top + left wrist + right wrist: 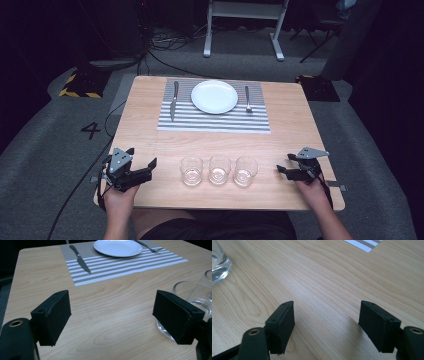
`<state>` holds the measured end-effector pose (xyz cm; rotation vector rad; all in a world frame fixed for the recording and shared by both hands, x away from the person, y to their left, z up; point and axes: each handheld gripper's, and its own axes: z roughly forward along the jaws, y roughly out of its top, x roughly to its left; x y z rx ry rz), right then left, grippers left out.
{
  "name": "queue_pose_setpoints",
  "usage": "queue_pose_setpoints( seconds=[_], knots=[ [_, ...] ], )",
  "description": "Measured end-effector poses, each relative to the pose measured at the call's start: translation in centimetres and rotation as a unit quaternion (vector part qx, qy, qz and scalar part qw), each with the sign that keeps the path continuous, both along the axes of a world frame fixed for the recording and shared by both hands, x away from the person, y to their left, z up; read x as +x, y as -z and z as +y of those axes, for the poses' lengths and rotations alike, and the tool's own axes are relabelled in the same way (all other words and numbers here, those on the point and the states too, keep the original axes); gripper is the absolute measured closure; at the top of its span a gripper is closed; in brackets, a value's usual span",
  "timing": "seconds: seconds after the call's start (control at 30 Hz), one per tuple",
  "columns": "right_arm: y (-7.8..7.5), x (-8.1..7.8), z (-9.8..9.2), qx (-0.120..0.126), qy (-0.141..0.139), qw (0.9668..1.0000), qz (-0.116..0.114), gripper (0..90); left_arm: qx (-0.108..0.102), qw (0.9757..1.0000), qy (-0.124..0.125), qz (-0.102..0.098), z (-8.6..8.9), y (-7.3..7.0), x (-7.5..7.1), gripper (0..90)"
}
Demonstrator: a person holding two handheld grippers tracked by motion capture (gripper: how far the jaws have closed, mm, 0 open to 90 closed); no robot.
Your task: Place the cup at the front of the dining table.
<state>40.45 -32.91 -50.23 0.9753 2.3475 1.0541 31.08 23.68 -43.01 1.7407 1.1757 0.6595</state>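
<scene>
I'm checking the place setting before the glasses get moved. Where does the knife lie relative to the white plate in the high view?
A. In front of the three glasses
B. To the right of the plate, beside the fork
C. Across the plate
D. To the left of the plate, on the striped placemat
D: the knife lies on the striped placemat left of the white plate, while the fork is on the right.

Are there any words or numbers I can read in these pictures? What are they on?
"4" - a dark number on the grey floor left of the table, seen in the high view.
The yellow and black stripes on the block by the table's far left corner are a warning pattern with no words.
Nothing readable on the plate, placemat, knife, fork or glasses.
</scene>
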Motion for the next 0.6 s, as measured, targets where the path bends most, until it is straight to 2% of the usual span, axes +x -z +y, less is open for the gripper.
queue_pose_setpoints(
  seconds=[0.07,0.1,0.13,0.17,0.27,0.33,0.43,0.47,0.6],
  knots=[
    [0.0,0.0,0.0,-0.003,-0.002,1.0,-0.003,28.9,-0.006,1.0,0.006,-0.001,-0.1,-0.3,-0.1,15.2],
    [0.0,0.0,0.0,0.0,-0.001,1.0,0.0,28.9,-0.037,0.9991,0.012,-0.019,-0.2,-0.5,-0.3,15.1],
    [0.0,0.0,0.0,0.0,-0.001,1.0,0.0,28.9,-0.037,0.9991,0.012,-0.019,-0.2,-0.5,-0.3,14.9],
    [0.0,0.0,0.0,0.0,-0.001,1.0,0.0,28.9,-0.067,0.9964,0.032,-0.041,-0.2,-0.7,-0.6,14.8],
    [0.0,0.0,0.0,0.0,0.0,1.0,0.0,28.9,-0.069,0.9959,0.036,-0.047,-0.4,-1.1,-0.8,14.7],
    [0.0,0.0,0.0,-0.002,-0.001,1.0,-0.001,28.9,-0.054,0.9965,0.039,-0.052,-0.8,-1.5,-1.1,14.6],
    [0.0,0.0,0.0,-0.001,-0.001,1.0,0.0,28.9,-0.046,0.9968,0.04,-0.051,-1.3,-1.8,-1.3,14.6],
    [0.0,0.0,0.0,-0.001,-0.001,1.0,0.0,28.9,-0.037,0.9972,0.042,-0.049,-1.5,-1.9,-1.4,14.6],
    [0.0,0.0,0.0,-0.001,0.0,1.0,-0.001,28.9,-0.041,0.9972,0.043,-0.044,-2.5,-2.3,-1.5,14.6]
  ],
)
